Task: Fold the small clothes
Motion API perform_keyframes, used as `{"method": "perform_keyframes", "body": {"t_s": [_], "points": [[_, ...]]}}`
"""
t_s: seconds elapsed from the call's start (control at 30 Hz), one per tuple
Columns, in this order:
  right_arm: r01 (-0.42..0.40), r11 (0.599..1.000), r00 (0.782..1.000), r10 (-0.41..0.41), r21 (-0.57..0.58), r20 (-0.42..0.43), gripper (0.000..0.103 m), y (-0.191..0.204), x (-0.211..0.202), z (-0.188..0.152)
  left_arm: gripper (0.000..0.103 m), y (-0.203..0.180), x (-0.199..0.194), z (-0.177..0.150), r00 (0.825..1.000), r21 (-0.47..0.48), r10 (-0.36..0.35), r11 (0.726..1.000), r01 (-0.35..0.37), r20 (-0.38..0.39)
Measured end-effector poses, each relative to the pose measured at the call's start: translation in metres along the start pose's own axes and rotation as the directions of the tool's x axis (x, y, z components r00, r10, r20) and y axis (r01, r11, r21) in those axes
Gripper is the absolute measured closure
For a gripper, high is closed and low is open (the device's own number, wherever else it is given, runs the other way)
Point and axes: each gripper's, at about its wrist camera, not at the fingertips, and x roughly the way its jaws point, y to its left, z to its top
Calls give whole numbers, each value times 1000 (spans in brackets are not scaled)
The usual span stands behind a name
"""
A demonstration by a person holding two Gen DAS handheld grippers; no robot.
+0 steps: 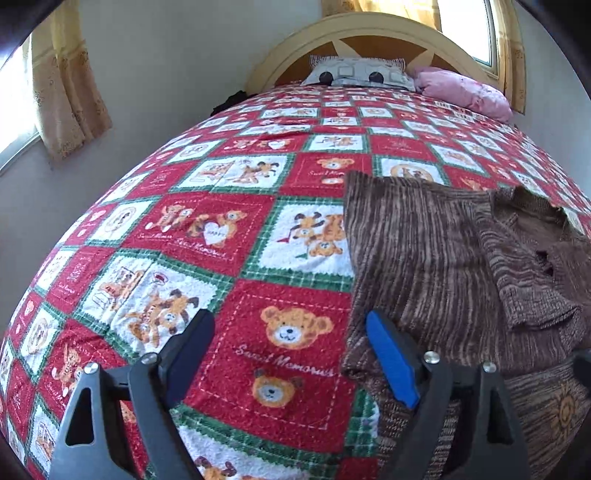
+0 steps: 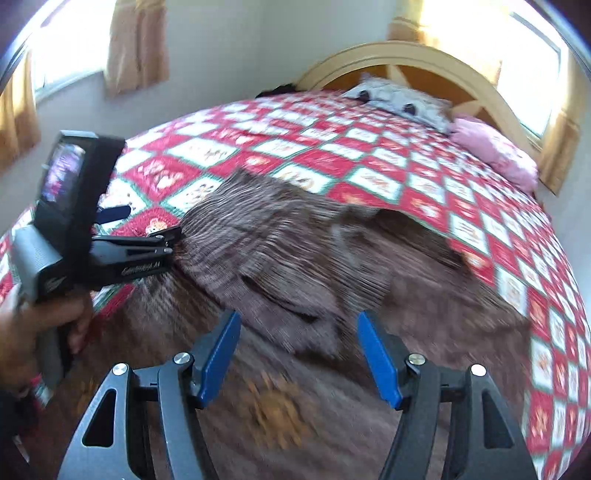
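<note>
A brown striped knit garment [image 1: 424,251] lies on the bed, partly folded over itself, with a collar at the right and an orange sun motif [image 1: 565,410]. My left gripper [image 1: 289,317] is open over the bedspread at the garment's left edge. Its right pad [image 1: 388,354] is over the knit edge and nothing is pinched. In the blurred right wrist view, my right gripper [image 2: 298,317] hangs open just above the garment [image 2: 295,251] with nothing between its pads. The left gripper [image 2: 154,220] shows there at the left, held by a hand [image 2: 33,325].
The bed carries a red, white and green teddy-bear bedspread [image 1: 207,229]. A patterned pillow [image 1: 354,74] and a pink pillow [image 1: 465,92] lie against the arched wooden headboard [image 1: 369,29]. Curtained windows [image 1: 62,85] flank the bed, and a wall runs along its left.
</note>
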Motion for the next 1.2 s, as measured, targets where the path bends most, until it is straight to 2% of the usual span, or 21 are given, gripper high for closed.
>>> {"method": "perform_keyframes", "body": {"t_s": [0.07, 0.17, 0.2, 0.27, 0.33, 0.37, 0.43, 0.5, 0.57, 0.7, 0.77, 0.87, 0.9, 0.93, 0.97, 1.0, 1.07, 1.1, 1.2], "points": [[10, 999, 998, -13, -37, -68, 36, 11, 32, 6, 15, 2, -1, -1, 1000, -15, -13, 1000, 13, 2], [35, 999, 996, -37, -24, -84, 48, 8, 53, 13, 14, 4, -1, -3, 1000, -30, -27, 999, 27, 3], [47, 999, 995, -47, 0, -89, 48, 1, 55, 18, 14, 4, 0, -3, 1000, -31, -29, 999, 29, 2], [135, 990, 989, -132, 43, -73, 48, -19, 52, 28, 14, 4, 1, -3, 999, -32, -33, 999, 32, -2], [231, 968, 972, -224, 101, -75, 48, -48, 49, 35, 13, 5, 2, -3, 999, -34, -32, 999, 32, -4], [288, 944, 957, -278, 161, -84, 48, -72, 45, 36, 13, 5, 2, -3, 999, -35, -32, 999, 32, -4], [312, 919, 950, -295, 240, -103, 48, -99, 38, 34, 13, 5, 2, -3, 1000, -33, -30, 999, 30, -4], [256, 919, 967, -236, 301, -99, 48, -113, 30, 26, 13, 5, 1, -3, 1000, -35, -30, 999, 30, -2], [164, 942, 986, -158, 295, -42, 48, -102, 18, 22, 12, 4, 1, -3, 1000, -28, -21, 999, 21, 2], [22, 994, 1000, -23, 112, 14, 48, -35, 16, 28, 12, 5, 1, -3, 1000, -29, -22, 999, 22, 5], [-9, 1000, 1000, 9, 10, -12, 48, 1, 29, 30, 11, 6, 2, -3, 1000, -37, -28, 999, 28, 4], [-13, 1000, 997, 12, -22, -75, 48, 20, 54, 27, 11, 8, 3, -2, 999, -44, -38, 998, 38, 2], [0, 1000, 996, 0, -4, -94, 50, 17, 63, 24, 11, 8, 3, -2, 999, -44, -40, 998, 40, 2], [-6, 999, 996, 9, 33, -84, 59, 13, 64, 24, 11, 8, 3, -2, 999, -45, -41, 998, 41, 3], [1, 997, 997, 6, 83, -77, 81, 2, 62, 26, 11, 8, 2, -3, 999, -45, -42, 998, 42, 4], [7, 994, 998, 0, 113, -69, 90, -6, 59, 28, 11, 8, 2, -3, 999, -45, -43, 998, 43, 5], [9, 986, 999, -2, 165, -43, 94, -23, 52, 33, 11, 8, 2, -3, 999, -44, -42, 998, 42, 4], [40, 983, 999, -33, 178, -37, 98, -33, 50, 37, 11, 7, 2, -4, 999, -44, -41, 998, 41, 4], [91, 968, 996, -82, 232, -46, 98, -63, 47, 48, 11, 7, 2, -4, 999, -45, -42, 998, 42, 4]]}}
